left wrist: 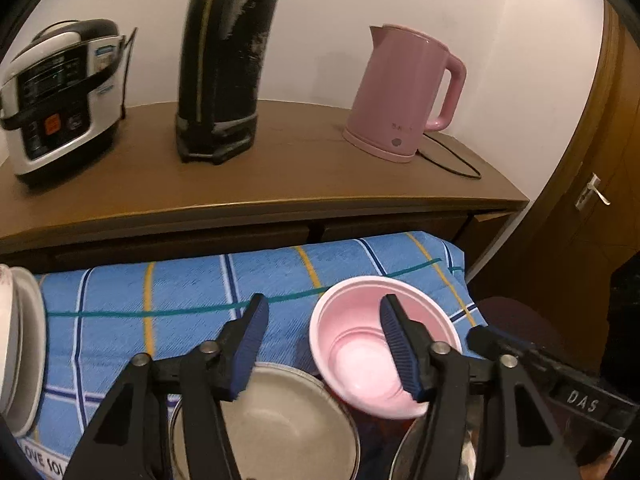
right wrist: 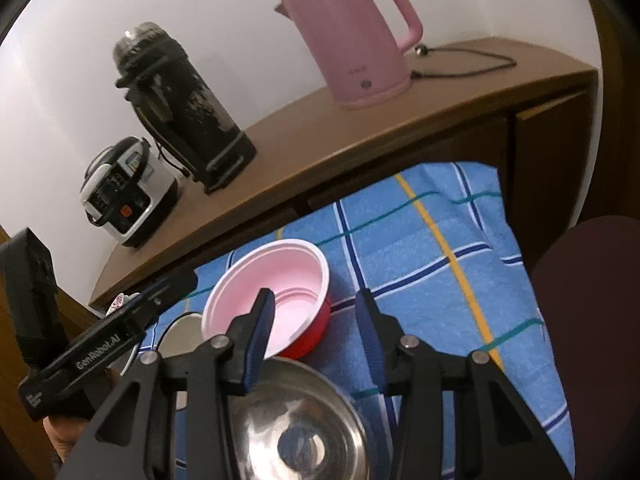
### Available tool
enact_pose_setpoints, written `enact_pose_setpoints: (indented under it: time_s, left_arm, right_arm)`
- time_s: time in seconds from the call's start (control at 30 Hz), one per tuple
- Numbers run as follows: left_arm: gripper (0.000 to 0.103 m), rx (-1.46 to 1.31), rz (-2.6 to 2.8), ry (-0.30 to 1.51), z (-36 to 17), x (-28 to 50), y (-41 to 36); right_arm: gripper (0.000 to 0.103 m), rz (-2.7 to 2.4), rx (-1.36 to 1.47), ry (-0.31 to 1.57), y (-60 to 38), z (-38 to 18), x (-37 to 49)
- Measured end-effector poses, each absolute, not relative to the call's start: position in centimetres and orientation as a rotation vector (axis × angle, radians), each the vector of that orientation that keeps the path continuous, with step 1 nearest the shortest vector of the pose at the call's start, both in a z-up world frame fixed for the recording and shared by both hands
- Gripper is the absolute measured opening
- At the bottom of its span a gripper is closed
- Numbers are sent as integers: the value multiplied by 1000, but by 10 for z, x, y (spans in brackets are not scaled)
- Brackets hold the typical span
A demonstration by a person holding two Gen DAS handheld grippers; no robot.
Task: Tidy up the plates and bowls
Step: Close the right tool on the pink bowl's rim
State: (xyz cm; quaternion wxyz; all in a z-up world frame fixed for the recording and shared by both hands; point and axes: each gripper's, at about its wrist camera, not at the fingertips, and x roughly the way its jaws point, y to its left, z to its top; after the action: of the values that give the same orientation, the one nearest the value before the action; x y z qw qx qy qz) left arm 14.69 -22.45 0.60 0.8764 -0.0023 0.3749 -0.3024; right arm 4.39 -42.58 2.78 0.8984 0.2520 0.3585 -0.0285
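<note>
A bowl (left wrist: 360,364), pink inside and red outside (right wrist: 316,336), sits on the blue checked cloth (left wrist: 180,292). My left gripper (left wrist: 324,300) straddles its left rim, one finger inside and one outside, open and not pressing. My right gripper (right wrist: 314,294) straddles the opposite rim the same way, open, with its left finger (right wrist: 260,328) inside the bowl. A dull metal bowl (left wrist: 280,420) lies under the left gripper. A shiny steel bowl (right wrist: 304,424) lies under the right one. A stack of pale plates (left wrist: 24,344) stands at the far left.
Behind the cloth runs a wooden counter (left wrist: 300,176) with a rice cooker (left wrist: 60,96), a tall black flask (left wrist: 224,60) and a pink kettle (left wrist: 404,92) with its cord. A door (left wrist: 592,200) is at the right. A dark round seat (right wrist: 592,320) adjoins the cloth.
</note>
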Motion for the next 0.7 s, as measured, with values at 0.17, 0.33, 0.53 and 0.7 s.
enact_pose_setpoints:
  time_s: [0.17, 0.33, 0.53, 0.7]
  left_arm:
    - [43, 1, -638, 830, -4, 160, -235]
    - [33, 0, -636, 878, -14, 165, -239]
    - [26, 2, -630, 930, -25, 169, -243]
    - [14, 8, -641, 950, -29, 171, -247]
  right_arm:
    - [38, -36, 541, 790, -427, 21, 56]
    - [32, -36, 522, 818, -427, 20, 64]
    - [26, -3, 542, 880, -427, 11, 75]
    - [18, 7, 542, 899, -425, 7, 80]
